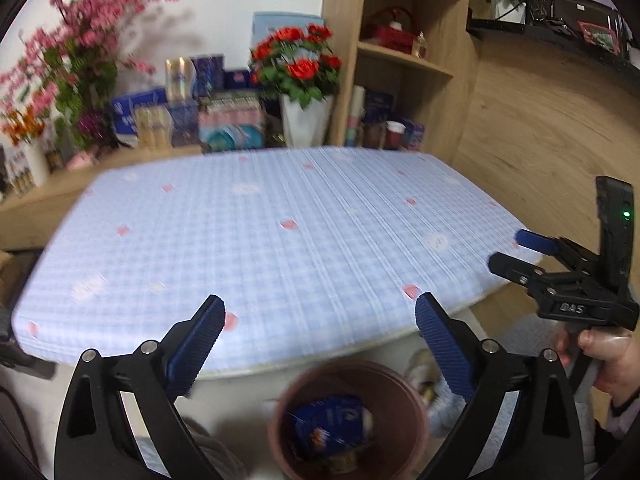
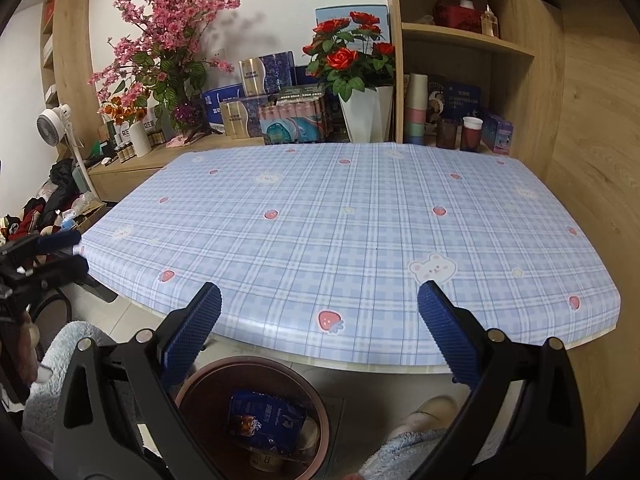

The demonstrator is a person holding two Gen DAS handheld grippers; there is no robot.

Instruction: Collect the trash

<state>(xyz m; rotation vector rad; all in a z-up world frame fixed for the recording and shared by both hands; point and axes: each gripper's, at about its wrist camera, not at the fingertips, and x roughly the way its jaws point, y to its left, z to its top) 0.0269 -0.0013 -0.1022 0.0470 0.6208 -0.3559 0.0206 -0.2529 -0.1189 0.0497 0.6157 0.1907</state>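
Observation:
A brown round trash bin [image 1: 348, 420] stands on the floor below the table's front edge; it also shows in the right wrist view [image 2: 256, 412]. Inside lies a blue crumpled package [image 1: 328, 426], seen too from the right wrist [image 2: 266, 420], with other scraps under it. My left gripper [image 1: 320, 332] is open and empty above the bin. My right gripper [image 2: 320, 320] is open and empty above the bin's right side. The right gripper shows at the right of the left wrist view [image 1: 516, 250], and the left gripper shows at the left of the right wrist view [image 2: 68, 252].
The table carries a blue plaid cloth [image 2: 360, 232] with strawberry and bear prints. Behind it stand flower vases [image 2: 360, 116], boxes [image 2: 248, 112] and a wooden shelf [image 2: 460, 40] with cups. A fan [image 2: 54, 120] and clutter are at the left. My slippered foot [image 2: 424, 416] is right of the bin.

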